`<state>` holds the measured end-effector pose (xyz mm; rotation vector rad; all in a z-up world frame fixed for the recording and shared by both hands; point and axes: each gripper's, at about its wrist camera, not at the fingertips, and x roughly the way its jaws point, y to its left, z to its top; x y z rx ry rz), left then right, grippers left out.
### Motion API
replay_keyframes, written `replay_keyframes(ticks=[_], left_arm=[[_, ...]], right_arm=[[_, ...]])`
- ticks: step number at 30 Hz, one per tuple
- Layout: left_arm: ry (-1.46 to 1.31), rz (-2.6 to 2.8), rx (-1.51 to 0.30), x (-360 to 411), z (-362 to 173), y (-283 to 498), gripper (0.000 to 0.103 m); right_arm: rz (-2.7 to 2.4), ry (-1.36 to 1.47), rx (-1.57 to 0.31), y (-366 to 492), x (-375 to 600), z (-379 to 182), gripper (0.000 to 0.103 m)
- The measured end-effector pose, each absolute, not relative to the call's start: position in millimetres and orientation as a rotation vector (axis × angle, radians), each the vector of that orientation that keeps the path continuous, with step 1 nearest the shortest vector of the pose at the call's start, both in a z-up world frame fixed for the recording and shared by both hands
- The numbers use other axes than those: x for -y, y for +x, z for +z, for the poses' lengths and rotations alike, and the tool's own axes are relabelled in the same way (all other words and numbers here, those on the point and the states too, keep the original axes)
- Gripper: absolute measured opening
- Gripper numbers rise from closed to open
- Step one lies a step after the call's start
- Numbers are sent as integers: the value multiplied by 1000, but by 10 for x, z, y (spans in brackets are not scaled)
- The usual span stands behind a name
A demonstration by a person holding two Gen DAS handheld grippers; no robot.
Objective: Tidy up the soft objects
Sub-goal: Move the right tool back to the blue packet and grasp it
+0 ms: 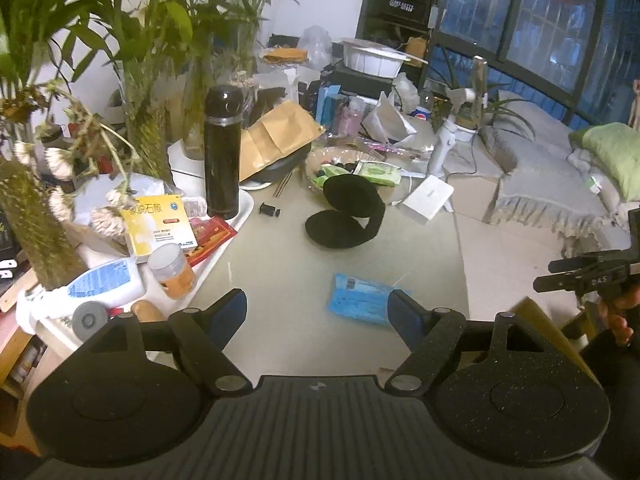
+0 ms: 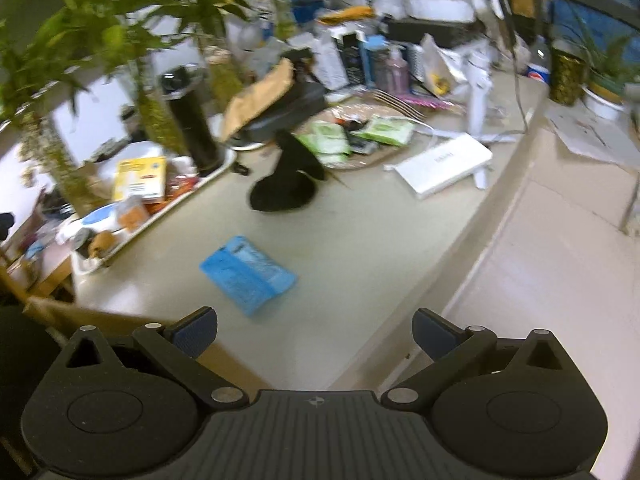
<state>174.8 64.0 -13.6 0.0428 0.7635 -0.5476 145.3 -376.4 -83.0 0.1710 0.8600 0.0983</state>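
Note:
A blue soft plastic packet (image 1: 360, 300) lies flat on the beige table, just beyond my left gripper (image 1: 320, 314), whose blue pads stand wide apart with nothing between them. Farther back sits a black soft folded pair of earmuffs (image 1: 348, 212). In the right wrist view the same blue packet (image 2: 248, 274) lies ahead and to the left of my right gripper (image 2: 316, 334), which is open and empty over the table's near edge. The black earmuffs (image 2: 286, 184) sit behind the packet. A hand holds the right gripper (image 1: 554, 276) at the far right edge of the left wrist view.
A white tray (image 1: 240, 216) on the left holds a tall black flask (image 1: 222, 152), boxes and bottles, with plants behind. A white box (image 1: 428, 198) and green wipe packs (image 1: 378, 172) lie at the back. The table edge (image 2: 492, 240) runs along the right side.

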Motion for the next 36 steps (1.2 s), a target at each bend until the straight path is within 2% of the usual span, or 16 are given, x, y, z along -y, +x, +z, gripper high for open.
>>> replay_keyframes(ticks=[18, 29, 36], left_arm=[[21, -556, -849, -413, -822, 2675, 77], [-22, -506, -813, -316, -997, 2881, 77], [13, -484, -827, -250, -1098, 2867, 77]], right_arm=[[-7, 283, -961, 2219, 4006, -1453, 103], [140, 237, -968, 2648, 3721, -1621, 103], [338, 104, -969, 2966, 3394, -1840, 103]])
